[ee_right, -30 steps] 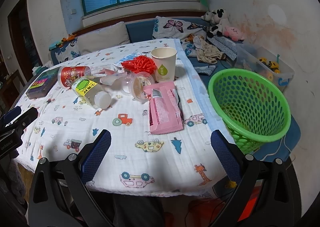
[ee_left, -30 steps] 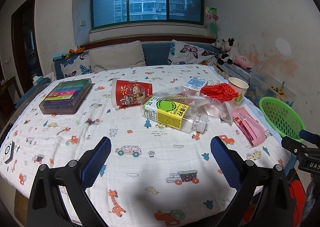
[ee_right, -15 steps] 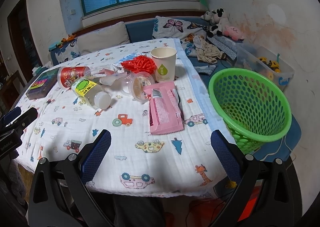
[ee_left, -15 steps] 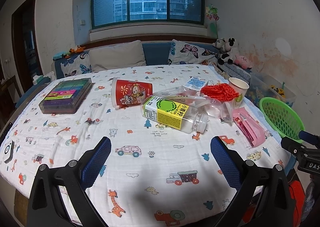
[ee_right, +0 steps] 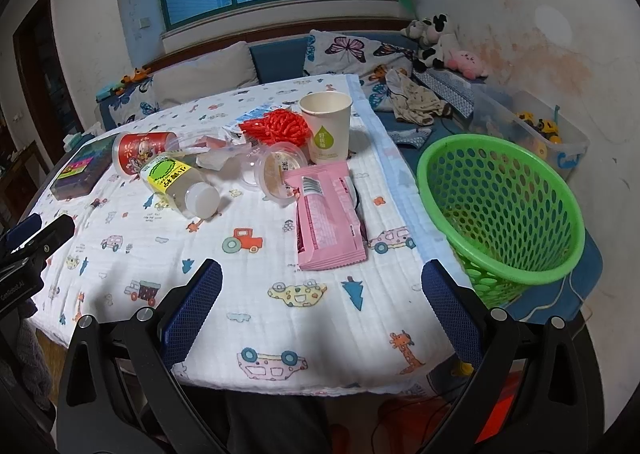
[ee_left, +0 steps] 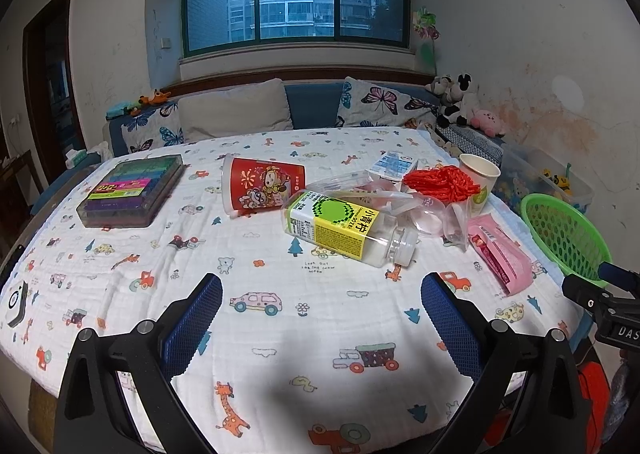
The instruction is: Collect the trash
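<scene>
Ahead, bottle (ee_left: 347,229) and red cup (ee_left: 262,184) crowd pink packet (ee_right: 326,217) beside basket (ee_right: 504,213).

Both wrist views looked from the near edge of the counter (ee_left: 280,318) toward the window. Left view sat left of centre, right view further right, near the green basket (ee_right: 560,270). Both shared the bottle (ee_left: 352,230), the basket and the window.

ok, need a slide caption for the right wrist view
Open right tongs hover over the table edge; pink packet straight ahead, empty green basket to the right.
</scene>
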`<state>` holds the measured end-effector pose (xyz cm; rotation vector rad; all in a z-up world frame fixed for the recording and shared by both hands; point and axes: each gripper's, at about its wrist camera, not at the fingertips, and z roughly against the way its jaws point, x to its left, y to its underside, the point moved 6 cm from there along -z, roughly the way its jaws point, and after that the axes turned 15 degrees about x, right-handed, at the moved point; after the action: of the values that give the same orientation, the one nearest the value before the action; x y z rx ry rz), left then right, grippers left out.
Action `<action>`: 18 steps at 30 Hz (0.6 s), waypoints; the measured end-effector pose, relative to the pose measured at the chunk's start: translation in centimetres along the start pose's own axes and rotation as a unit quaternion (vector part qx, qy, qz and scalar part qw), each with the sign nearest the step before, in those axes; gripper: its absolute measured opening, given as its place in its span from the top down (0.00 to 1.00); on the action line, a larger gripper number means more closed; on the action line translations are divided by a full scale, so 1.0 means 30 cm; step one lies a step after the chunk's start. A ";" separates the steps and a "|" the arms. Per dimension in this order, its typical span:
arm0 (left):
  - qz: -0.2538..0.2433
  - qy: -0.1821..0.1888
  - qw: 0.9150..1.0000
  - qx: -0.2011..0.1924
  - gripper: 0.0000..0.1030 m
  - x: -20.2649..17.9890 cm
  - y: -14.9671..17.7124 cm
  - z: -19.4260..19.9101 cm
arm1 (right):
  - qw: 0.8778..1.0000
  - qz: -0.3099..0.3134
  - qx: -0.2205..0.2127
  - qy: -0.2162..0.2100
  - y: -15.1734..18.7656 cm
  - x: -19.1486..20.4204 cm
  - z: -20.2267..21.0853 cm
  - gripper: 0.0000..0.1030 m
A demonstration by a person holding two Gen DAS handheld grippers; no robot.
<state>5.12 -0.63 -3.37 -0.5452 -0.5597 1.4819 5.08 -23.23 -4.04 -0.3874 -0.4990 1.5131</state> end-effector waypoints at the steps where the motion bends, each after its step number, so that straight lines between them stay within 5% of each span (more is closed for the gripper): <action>1: 0.000 0.001 1.000 -0.001 0.06 0.002 0.001 0.001 | 1.000 0.000 0.000 0.000 -0.001 0.000 -0.001 0.04; 18: 0.001 0.001 1.000 0.000 0.06 0.001 0.001 -0.002 | 1.000 0.001 0.003 -0.003 -0.013 0.000 -0.014 0.04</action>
<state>5.14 -0.60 -3.43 -0.5467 -0.5569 1.4825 5.64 -23.22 -4.17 -0.3789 -0.4977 1.5182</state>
